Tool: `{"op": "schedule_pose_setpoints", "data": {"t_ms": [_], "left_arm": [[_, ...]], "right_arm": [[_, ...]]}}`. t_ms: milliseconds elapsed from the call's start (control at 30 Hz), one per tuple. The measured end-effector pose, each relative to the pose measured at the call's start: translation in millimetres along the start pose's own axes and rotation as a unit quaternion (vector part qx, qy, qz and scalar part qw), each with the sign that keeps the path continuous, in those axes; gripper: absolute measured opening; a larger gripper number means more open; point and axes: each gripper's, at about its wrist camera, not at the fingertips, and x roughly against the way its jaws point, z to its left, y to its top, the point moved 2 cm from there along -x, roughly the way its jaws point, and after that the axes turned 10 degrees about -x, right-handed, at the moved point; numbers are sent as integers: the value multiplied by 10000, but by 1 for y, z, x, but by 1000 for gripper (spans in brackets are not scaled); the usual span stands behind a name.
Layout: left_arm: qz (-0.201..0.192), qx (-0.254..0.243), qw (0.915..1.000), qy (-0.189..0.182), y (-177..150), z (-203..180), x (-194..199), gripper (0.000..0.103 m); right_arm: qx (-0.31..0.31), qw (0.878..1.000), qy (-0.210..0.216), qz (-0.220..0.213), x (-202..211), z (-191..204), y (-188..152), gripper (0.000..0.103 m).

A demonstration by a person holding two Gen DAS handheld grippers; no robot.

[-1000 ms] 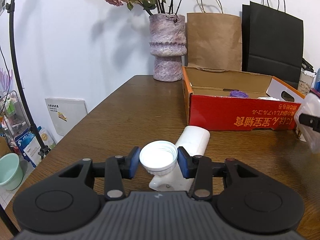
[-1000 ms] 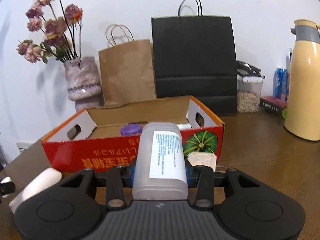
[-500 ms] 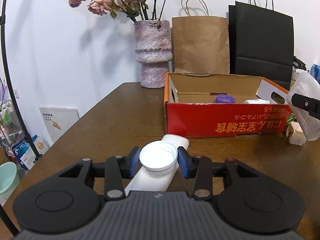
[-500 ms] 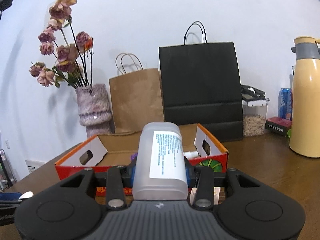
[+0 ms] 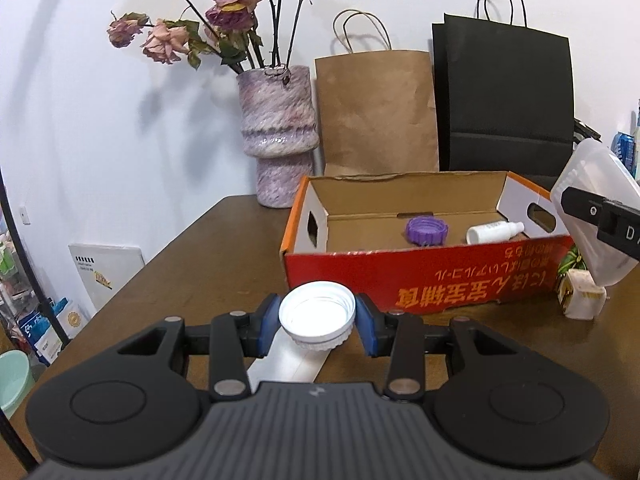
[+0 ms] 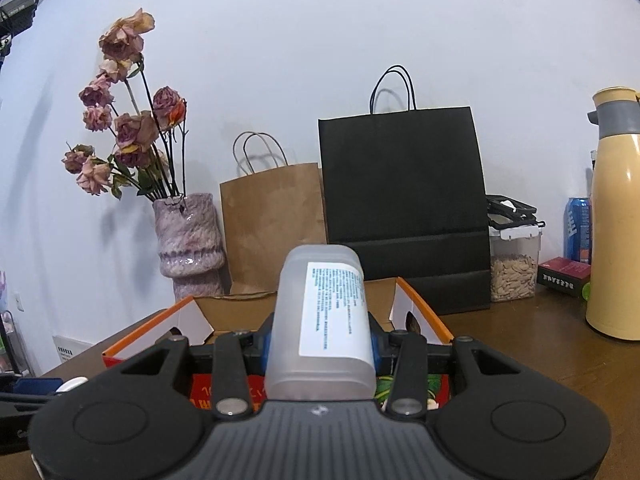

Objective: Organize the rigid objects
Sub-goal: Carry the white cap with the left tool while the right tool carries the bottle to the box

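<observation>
While the left gripper (image 5: 317, 322) is clenching the white bottle (image 5: 317, 314) by its cap and carrying it off the table (image 5: 208, 248), the view is closing in on the red cardboard box (image 5: 432, 280). The right gripper (image 6: 320, 344) is grasping a translucent labelled bottle (image 6: 320, 320), now raised above the box rim. Inside, a purple lid (image 5: 426, 231) and a small white bottle (image 5: 494, 230) are already lying, so both loads are likely heading there.

Vase (image 5: 279, 136) w/ dried roses, brown bag (image 5: 378, 112), black bag (image 5: 506, 96) by wall.
</observation>
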Motion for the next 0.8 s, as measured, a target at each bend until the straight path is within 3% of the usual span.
{"op": "schedule_pose_setpoints", "data": {"t_ms": [800], "left_arm": [[-163, 286, 9994, -126, 49, -8, -56, 41]], "right_arm": [[116, 9997, 47, -202, -47, -10, 12, 40]]}}
